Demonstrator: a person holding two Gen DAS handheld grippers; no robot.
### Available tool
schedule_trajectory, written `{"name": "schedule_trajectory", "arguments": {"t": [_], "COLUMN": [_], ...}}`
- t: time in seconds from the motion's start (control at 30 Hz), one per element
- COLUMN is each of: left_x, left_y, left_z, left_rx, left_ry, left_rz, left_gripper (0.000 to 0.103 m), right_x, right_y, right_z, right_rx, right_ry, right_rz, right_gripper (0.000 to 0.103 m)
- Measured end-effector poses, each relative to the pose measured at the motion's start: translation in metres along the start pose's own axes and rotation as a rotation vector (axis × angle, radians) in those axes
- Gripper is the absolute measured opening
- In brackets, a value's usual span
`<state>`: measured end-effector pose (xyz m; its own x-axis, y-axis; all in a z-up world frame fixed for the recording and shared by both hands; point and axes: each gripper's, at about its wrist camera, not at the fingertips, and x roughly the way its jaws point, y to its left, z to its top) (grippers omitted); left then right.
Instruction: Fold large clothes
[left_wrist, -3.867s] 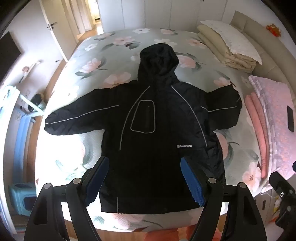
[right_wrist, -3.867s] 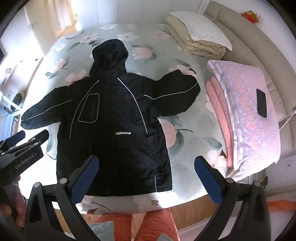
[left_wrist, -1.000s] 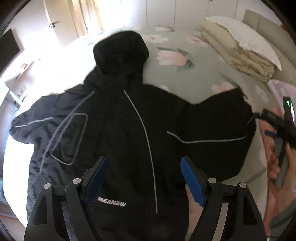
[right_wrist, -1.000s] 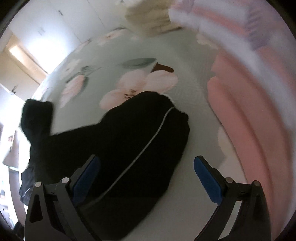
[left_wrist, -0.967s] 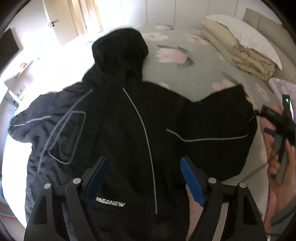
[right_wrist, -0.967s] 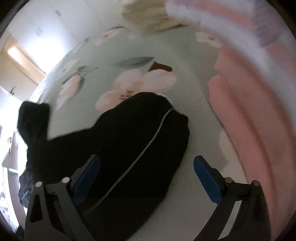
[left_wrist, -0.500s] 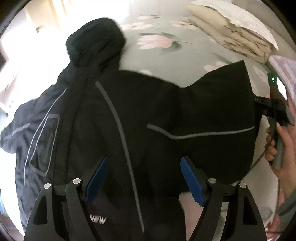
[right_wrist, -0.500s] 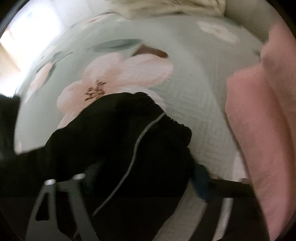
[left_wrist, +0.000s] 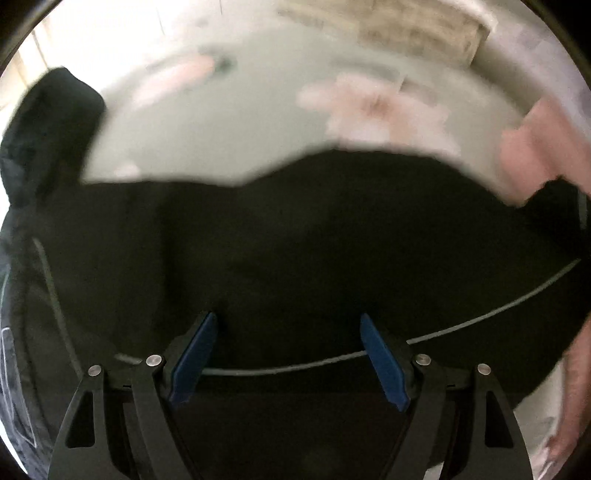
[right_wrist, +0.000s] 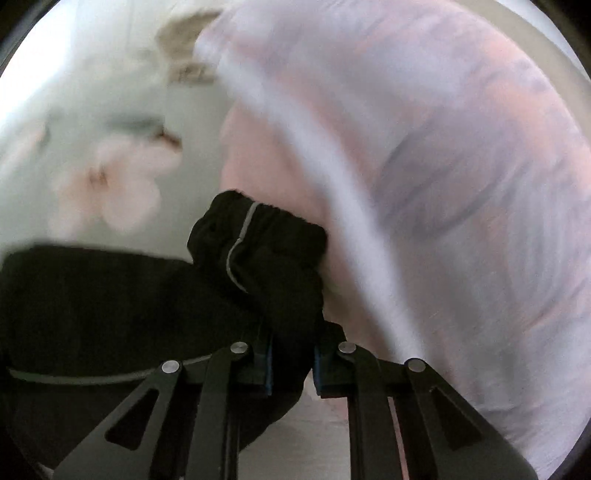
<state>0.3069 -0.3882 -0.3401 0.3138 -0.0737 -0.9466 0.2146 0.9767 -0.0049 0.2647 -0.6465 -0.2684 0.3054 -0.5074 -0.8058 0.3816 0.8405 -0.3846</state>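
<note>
**Right wrist: cuff pinched, left claw open over the sleeve**

Right wrist view: right claw (right_wrist: 291, 369) has its jaws together on the bunched end of the black jacket's (right_wrist: 110, 302) sleeve, just behind the cuff (right_wrist: 258, 236). Cuff sticks up past the pads, grey piping running over it. It sits right against the folded pink blanket (right_wrist: 406, 184); touching or just beside, blur won't let me say.

Left wrist view: left claw (left_wrist: 288, 354) is spread wide with nothing between the blue pads, hovering low over the same sleeve (left_wrist: 332, 240) near the grey piping line (left_wrist: 480, 314). Hood (left_wrist: 44, 129) off to the far left. Jacket lies on the floral bedspread (left_wrist: 229, 122), sleeve stretched out toward the blanket side.

Handling, my read:
- padded shell, soft, fairly light, bulky; no stiffness, so it sags from any single pinch point
- outer fabric looks slick, so thin grips could slip; the gathered cuff is a good hold, thick and elastic
- for the left, I'd take the sleeve near the shoulder seam, so the sleeve swings across the body as one panel instead of folding on itself

Both views are motion-blurred, so fine contact detail is unclear.
</note>
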Motion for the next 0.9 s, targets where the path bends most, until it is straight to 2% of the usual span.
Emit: {"name": "schedule_trajectory", "arguments": {"t": [0.07, 0.17, 0.23, 0.37, 0.53, 0.67, 0.9], "left_x": [0.007, 0.004, 0.003, -0.026, -0.064, -0.092, -0.137], "left_y": [0.003, 0.001, 0.007, 0.030, 0.056, 0.083, 0.152], "left_z": [-0.001, 0.001, 0.004, -0.015, -0.047, -0.075, -0.120], "left_rx": [-0.016, -0.020, -0.032, -0.131, -0.171, -0.187, -0.252], "left_ry": [-0.050, -0.047, -0.050, -0.084, -0.120, -0.136, -0.179], "left_rz": [-0.005, 0.002, -0.009, -0.065, -0.031, 0.001, 0.040], "left_gripper": [0.090, 0.090, 0.089, 0.088, 0.088, 0.088, 0.088], "right_x": [0.027, 0.055, 0.051, 0.030, -0.023, -0.071, -0.182], "right_y": [0.001, -0.010, -0.014, -0.027, -0.032, -0.022, 0.052], "right_z": [-0.003, -0.010, -0.009, -0.011, -0.013, -0.005, -0.005], "right_rx": [0.015, 0.068, 0.068, 0.084, 0.066, 0.040, -0.101], "right_ry": [0.073, 0.149, 0.140, 0.103, 0.008, -0.065, -0.176], "right_rz": [0.029, 0.112, 0.139, 0.227, 0.330, 0.402, 0.506], "right_gripper": [0.016, 0.017, 0.017, 0.015, 0.015, 0.015, 0.015]}}
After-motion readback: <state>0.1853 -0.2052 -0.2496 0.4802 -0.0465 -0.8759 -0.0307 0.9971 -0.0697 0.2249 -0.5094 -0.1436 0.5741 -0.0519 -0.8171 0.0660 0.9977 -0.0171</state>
